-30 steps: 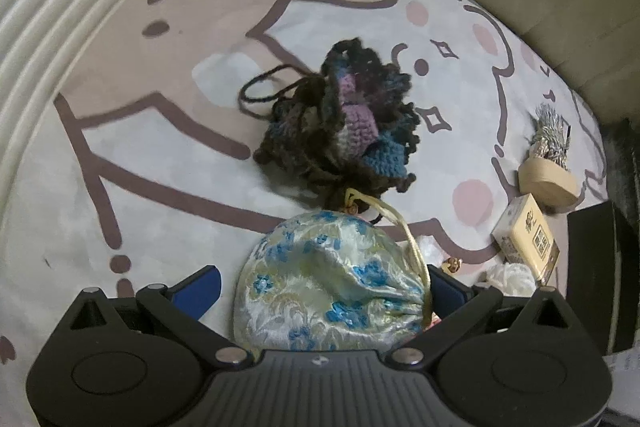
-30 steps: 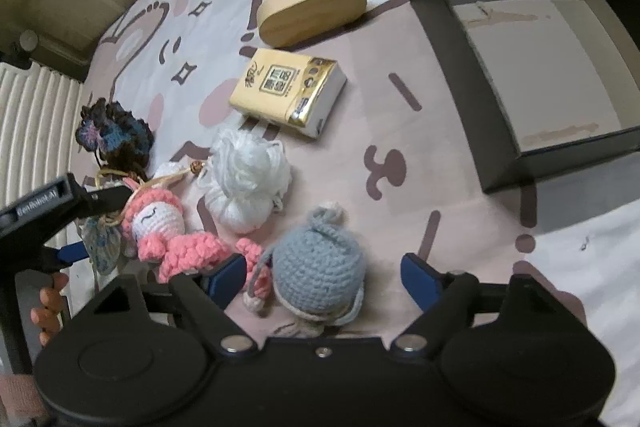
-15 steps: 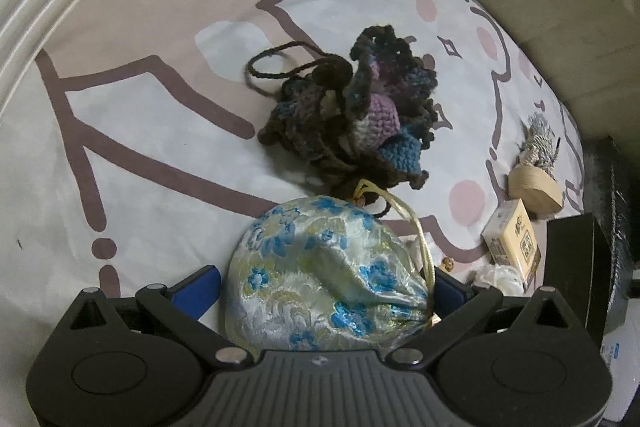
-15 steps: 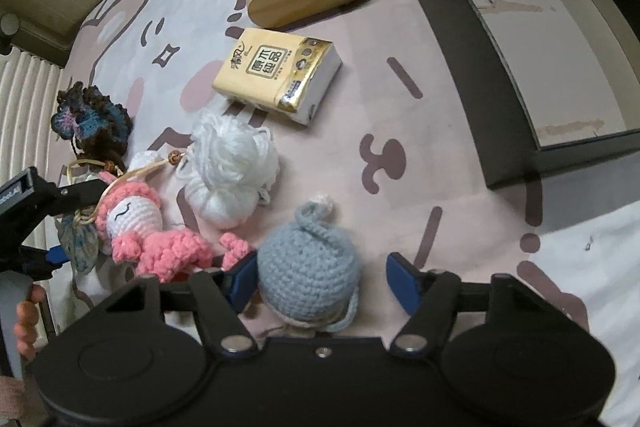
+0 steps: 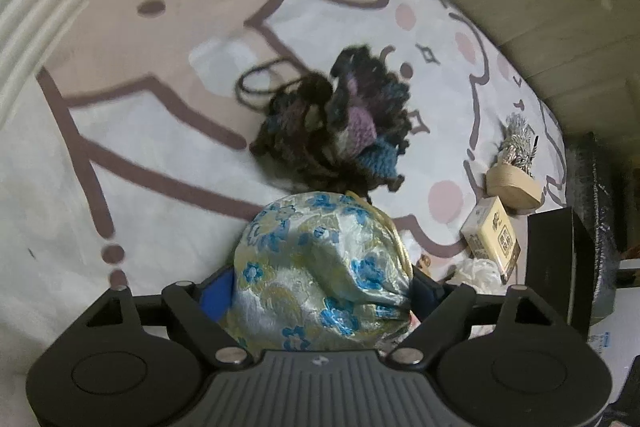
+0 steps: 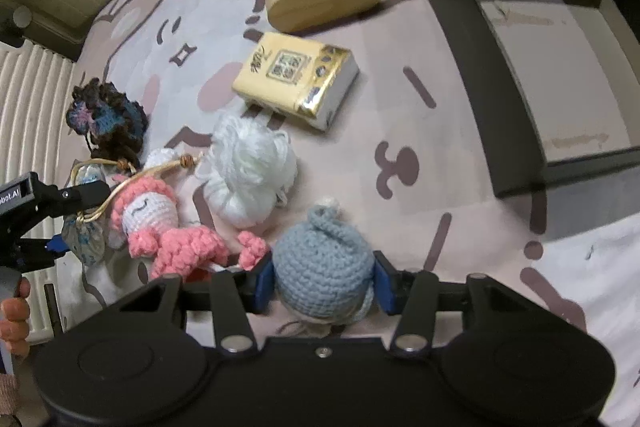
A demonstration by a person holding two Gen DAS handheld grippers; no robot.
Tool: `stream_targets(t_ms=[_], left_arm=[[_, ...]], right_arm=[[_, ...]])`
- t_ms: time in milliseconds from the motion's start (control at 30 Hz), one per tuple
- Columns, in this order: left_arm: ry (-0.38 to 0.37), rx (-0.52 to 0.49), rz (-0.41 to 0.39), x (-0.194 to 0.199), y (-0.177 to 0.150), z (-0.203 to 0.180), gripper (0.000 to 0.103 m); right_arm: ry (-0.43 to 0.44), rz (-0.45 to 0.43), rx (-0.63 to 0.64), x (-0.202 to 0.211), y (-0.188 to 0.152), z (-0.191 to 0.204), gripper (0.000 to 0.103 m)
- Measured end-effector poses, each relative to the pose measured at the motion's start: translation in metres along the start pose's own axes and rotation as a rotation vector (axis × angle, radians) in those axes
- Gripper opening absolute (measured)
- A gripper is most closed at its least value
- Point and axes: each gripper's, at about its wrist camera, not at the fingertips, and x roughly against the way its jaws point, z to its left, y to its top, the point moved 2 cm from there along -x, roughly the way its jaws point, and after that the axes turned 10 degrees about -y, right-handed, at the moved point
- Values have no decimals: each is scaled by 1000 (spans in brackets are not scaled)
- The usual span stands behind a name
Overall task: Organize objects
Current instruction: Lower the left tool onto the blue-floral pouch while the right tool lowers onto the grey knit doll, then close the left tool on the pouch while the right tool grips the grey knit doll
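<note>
Left gripper [image 5: 320,291] clamped on brocade pouch [image 5: 320,267], far left of rug. Right gripper [image 6: 324,283] closed around grey crochet ball [image 6: 324,263]. Black box [image 6: 520,67] up-right, nearer right hand.

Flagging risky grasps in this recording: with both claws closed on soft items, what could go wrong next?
The brocade pouch has a gold cord draped over the pink crochet doll; lifting may drag the doll. The right claw squeezes the soft grey crochet ball, which might slip free before reaching the black box.
</note>
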Motion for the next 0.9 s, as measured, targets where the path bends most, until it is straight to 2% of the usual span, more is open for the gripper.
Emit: stream_targets(t_ms=[33, 200, 300, 467, 900], left_arm=[[10, -17, -12, 3, 0, -3, 70], [45, -57, -44, 13, 0, -8, 65], [49, -55, -41, 14, -1, -9, 59], [67, -86, -41, 11, -5, -13, 54], [99, -187, -141, 35, -13, -38, 33]], right_arm=[[2, -10, 1, 2, 1, 0, 50], [11, -50, 4, 13, 4, -2, 50], [12, -64, 8, 17, 5, -3, 50], [11, -77, 16, 20, 7, -2, 50], [23, -140, 13, 35, 12, -3, 50]])
